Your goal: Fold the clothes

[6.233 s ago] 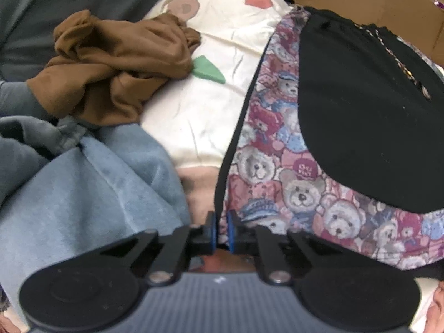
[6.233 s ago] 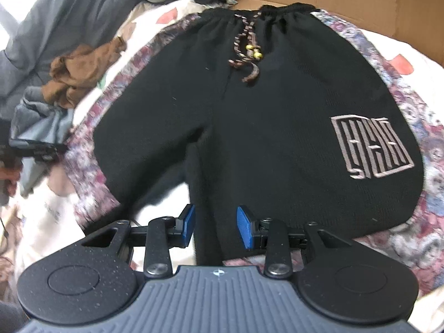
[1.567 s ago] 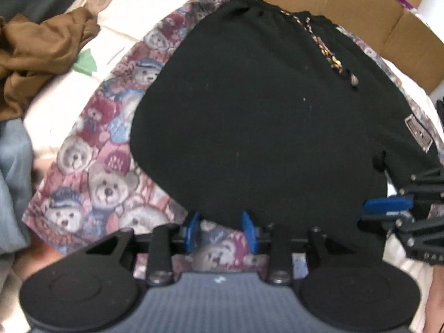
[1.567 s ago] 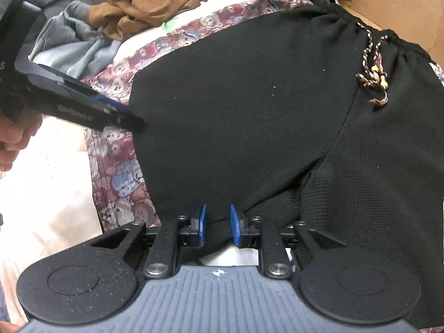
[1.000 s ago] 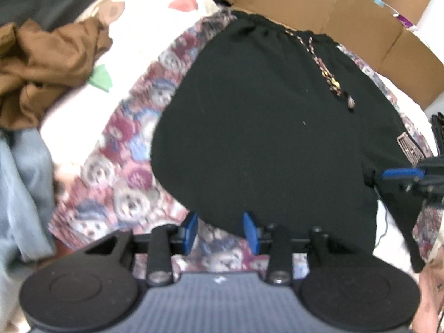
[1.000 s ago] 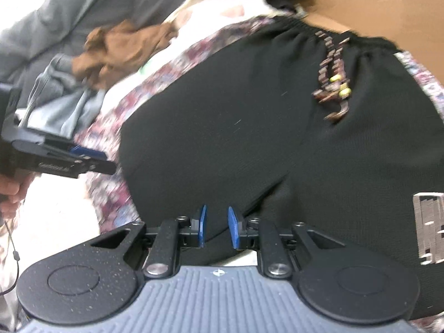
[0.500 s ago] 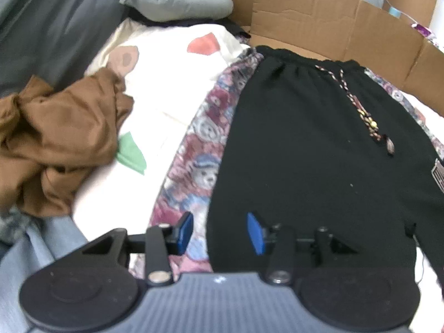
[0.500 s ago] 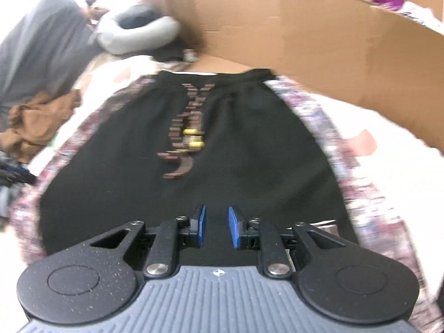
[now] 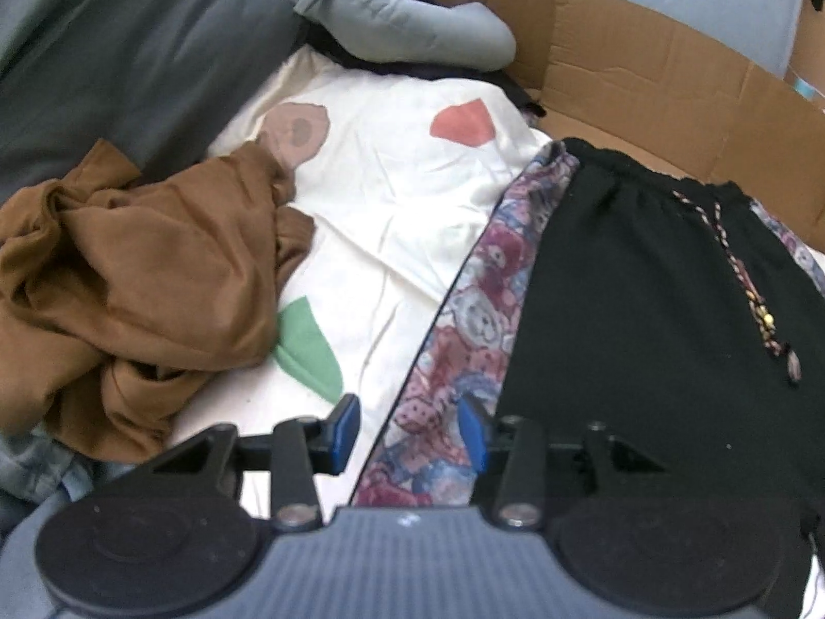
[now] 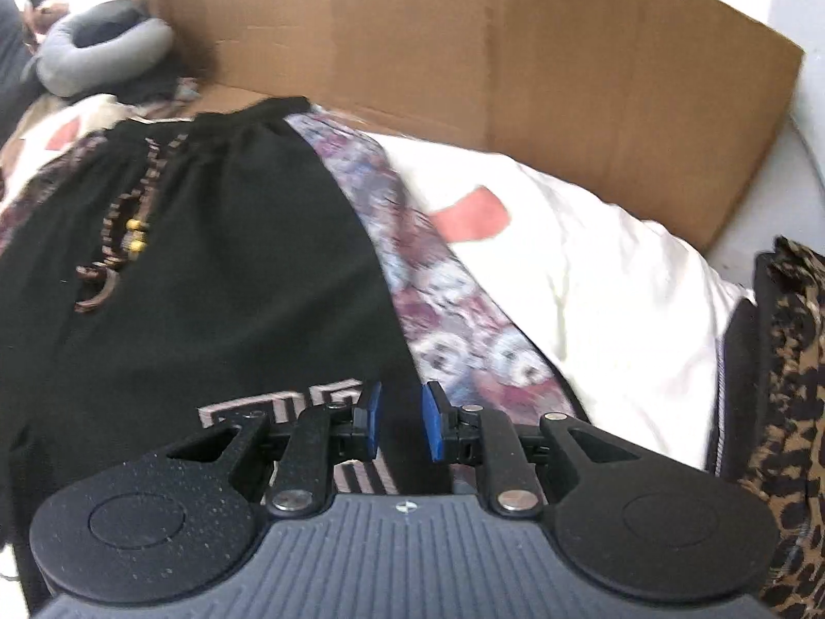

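Black shorts (image 9: pixel 644 335) (image 10: pixel 206 283) lie flat, waistband at the far end, on a teddy-bear print cloth (image 9: pixel 479 320) (image 10: pixel 454 309). A braided drawstring (image 9: pixel 747 283) (image 10: pixel 129 227) runs down their front. My left gripper (image 9: pixel 408 428) hovers over the left strip of the print cloth beside the shorts' left edge. Its jaws are closing slightly and pinch nothing. My right gripper (image 10: pixel 401 422) hangs over the shorts' right edge by the pale logo (image 10: pixel 278 402). Its jaws stand a narrow gap apart, and only the cloth lying below shows in it.
A crumpled brown garment (image 9: pixel 144 283) and a blue one (image 9: pixel 31 464) lie left on the white sheet (image 9: pixel 386 196). Cardboard (image 9: pixel 644 82) (image 10: pixel 490 51) walls the far side. A grey pillow (image 9: pixel 402 26) sits far left. Leopard-print fabric (image 10: pixel 789 361) is at the right.
Both grippers have swung outward, the left towards the shorts' left edge, the right from the legs' middle to the right edge. The left jaws stand a little wider than before.
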